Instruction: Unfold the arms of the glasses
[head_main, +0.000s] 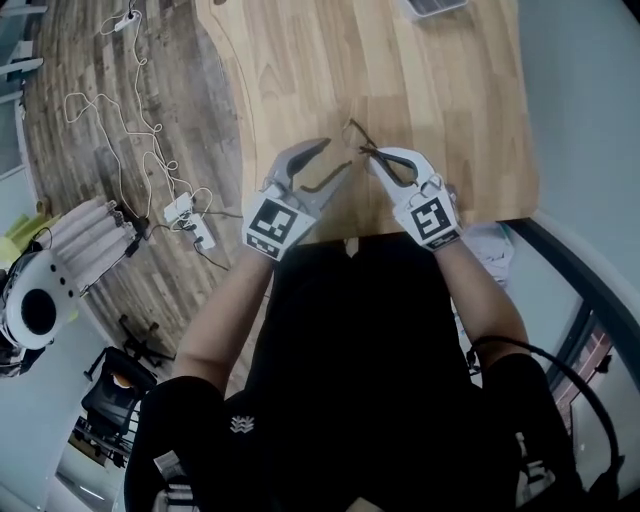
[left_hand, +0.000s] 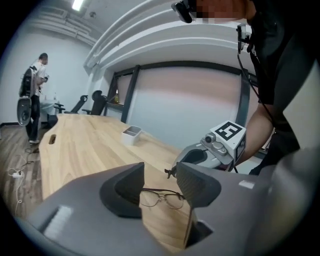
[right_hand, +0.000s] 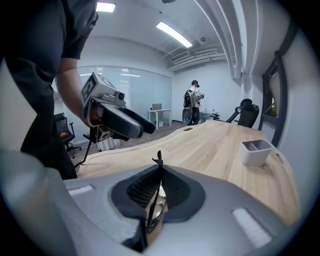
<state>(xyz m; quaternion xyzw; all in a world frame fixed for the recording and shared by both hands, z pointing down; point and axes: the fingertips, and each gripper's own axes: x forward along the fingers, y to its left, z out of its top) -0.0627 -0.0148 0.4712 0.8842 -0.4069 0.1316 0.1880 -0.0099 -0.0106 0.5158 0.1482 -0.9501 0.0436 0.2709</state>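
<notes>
Hiding most of the glasses (right_hand: 159, 201), closed fingers (right_hand: 178, 192) of the right gripper (right_hand: 160, 170)

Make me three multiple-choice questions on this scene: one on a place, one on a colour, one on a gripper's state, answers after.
1. Where is the small container? A) far down the table B) at the near edge C) on the floor
2. What colour is the table? A) black B) light wood C) red
3. What is the right gripper doing? A) standing wide open B) shut on the container C) shut on the glasses
Answers: A, it stands well beyond the glasses; B, pale wood grain shows; C, a thin frame part is pinched between its pads.
</notes>
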